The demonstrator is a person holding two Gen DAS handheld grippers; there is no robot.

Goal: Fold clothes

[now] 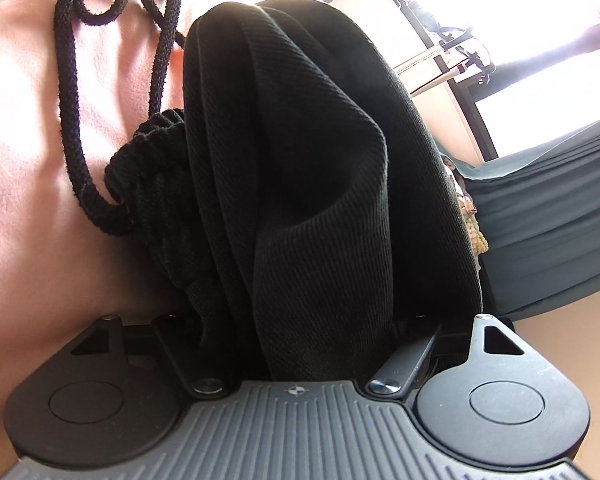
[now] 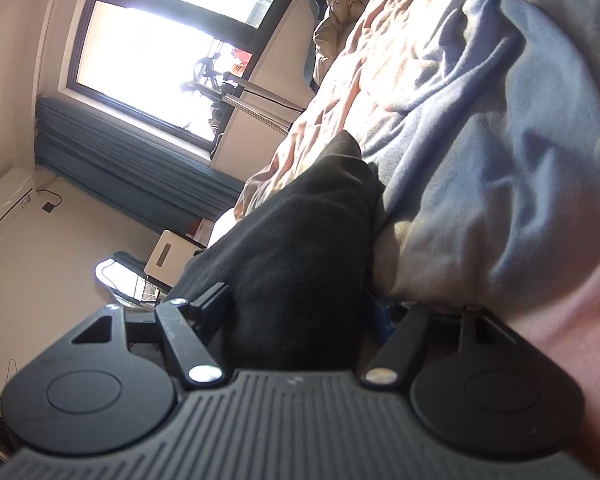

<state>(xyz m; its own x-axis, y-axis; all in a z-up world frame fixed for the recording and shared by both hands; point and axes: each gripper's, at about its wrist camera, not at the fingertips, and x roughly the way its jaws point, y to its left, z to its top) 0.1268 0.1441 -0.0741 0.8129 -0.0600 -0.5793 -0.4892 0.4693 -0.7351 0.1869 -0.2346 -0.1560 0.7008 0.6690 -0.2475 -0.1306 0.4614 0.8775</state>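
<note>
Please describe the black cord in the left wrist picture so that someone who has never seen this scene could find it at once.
Start at the pink bedding that fills the left side of the view. Beside it a black garment rises from the left gripper. The black cord runs from the garment's gathered waistband and lies looped on the pink; it alone is thin and rope-like.

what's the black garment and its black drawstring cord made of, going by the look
Black garment: matte woven or knit cloth, probably cotton blend, judging by fine diagonal ribbing and soft folds. Black drawstring cord: braided textile, going by its plaited, slightly fuzzy surface.
</note>
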